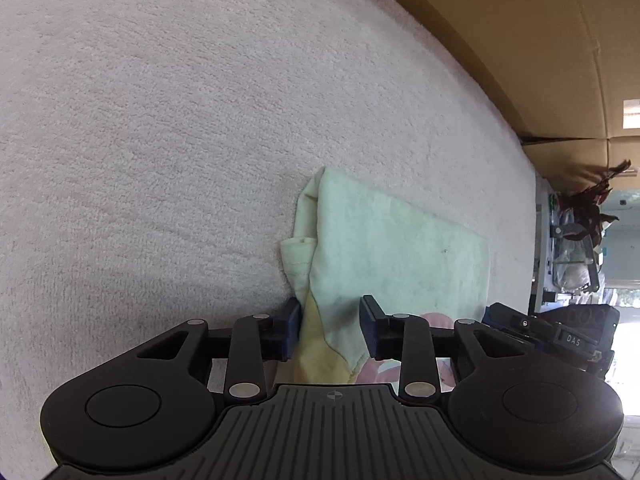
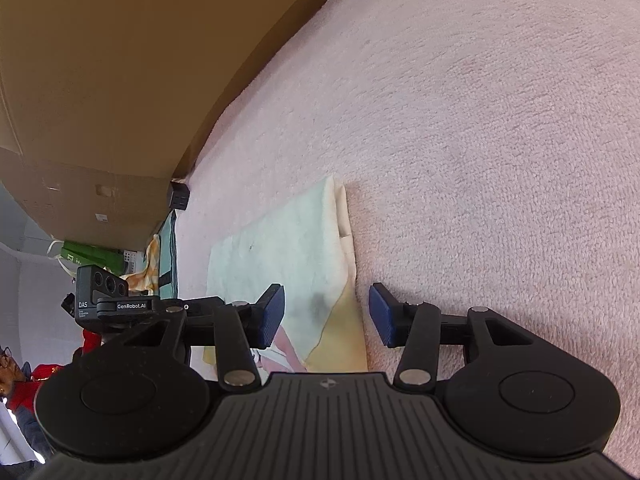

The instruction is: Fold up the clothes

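A folded garment (image 1: 392, 248), pale mint with yellow and pink patches, lies flat on a pinkish-white terry cover (image 1: 160, 120). My left gripper (image 1: 332, 326) stands open over the garment's near left corner. Its left pad sits right at the folded edge, and the cloth runs on under the right finger. In the right wrist view the same garment (image 2: 288, 248) lies with its right edge between the blue pads. My right gripper (image 2: 328, 316) is open. Its left pad hangs over the cloth and its right pad over the bare terry cover (image 2: 500, 120). Neither gripper pinches the cloth.
Brown cardboard boxes (image 1: 540, 40) line the far edge of the cover. The other gripper's black camera body (image 2: 104, 296) shows at the left of the right wrist view. Behind it lie a teal cloth (image 2: 168, 256) and a green box (image 2: 96, 258). A person in red (image 2: 24, 384) stands at the lower left.
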A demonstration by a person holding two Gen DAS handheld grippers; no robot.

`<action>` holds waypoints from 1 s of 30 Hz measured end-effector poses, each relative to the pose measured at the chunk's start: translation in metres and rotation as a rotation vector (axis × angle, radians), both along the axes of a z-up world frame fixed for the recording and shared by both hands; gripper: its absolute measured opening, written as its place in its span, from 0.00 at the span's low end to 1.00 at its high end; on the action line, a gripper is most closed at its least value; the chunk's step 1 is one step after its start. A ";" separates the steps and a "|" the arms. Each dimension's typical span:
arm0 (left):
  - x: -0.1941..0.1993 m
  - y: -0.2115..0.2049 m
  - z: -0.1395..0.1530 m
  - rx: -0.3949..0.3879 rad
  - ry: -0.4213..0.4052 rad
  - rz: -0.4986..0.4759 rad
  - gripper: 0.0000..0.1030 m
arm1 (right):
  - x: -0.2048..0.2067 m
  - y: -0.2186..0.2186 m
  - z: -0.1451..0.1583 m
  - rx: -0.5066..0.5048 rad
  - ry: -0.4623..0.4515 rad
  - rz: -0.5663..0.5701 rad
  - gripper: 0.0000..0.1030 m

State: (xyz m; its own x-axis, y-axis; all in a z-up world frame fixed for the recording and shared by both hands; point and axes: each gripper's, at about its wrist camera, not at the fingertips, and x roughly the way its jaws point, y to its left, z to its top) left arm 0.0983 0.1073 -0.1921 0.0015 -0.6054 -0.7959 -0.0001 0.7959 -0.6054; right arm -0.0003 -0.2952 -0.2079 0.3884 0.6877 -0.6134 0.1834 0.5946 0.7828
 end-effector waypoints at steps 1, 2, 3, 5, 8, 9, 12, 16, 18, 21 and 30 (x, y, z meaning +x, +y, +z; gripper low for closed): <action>0.000 -0.001 0.000 -0.006 0.000 -0.004 0.59 | 0.000 0.000 0.000 0.001 0.000 0.005 0.51; 0.000 -0.003 0.002 -0.010 -0.003 -0.011 0.62 | 0.001 0.001 -0.001 0.003 0.000 0.007 0.51; -0.001 -0.006 0.003 -0.013 -0.005 -0.018 0.67 | 0.002 0.002 -0.001 0.003 0.000 0.010 0.51; 0.000 -0.009 0.006 0.001 -0.016 -0.036 0.71 | 0.003 0.004 0.000 -0.006 -0.001 0.020 0.48; 0.000 -0.012 0.009 0.017 -0.026 -0.054 0.70 | 0.004 0.003 0.001 -0.043 0.007 0.036 0.35; 0.000 -0.013 0.009 0.021 -0.027 -0.059 0.69 | 0.003 0.001 0.001 -0.057 0.014 0.038 0.23; 0.001 -0.011 0.009 0.048 -0.023 -0.058 0.52 | 0.002 -0.004 -0.004 -0.041 0.033 0.025 0.16; 0.001 0.000 0.005 0.056 -0.008 -0.039 0.33 | 0.001 0.002 0.003 -0.059 0.017 0.054 0.14; 0.001 0.003 0.004 0.047 -0.008 -0.027 0.37 | 0.003 0.009 0.006 -0.092 0.006 0.073 0.17; 0.002 0.007 0.005 0.034 -0.004 -0.020 0.48 | 0.005 0.016 0.009 -0.124 -0.004 0.091 0.28; 0.003 -0.014 0.012 0.031 -0.043 -0.077 0.77 | 0.001 0.018 0.004 -0.100 0.019 0.042 0.13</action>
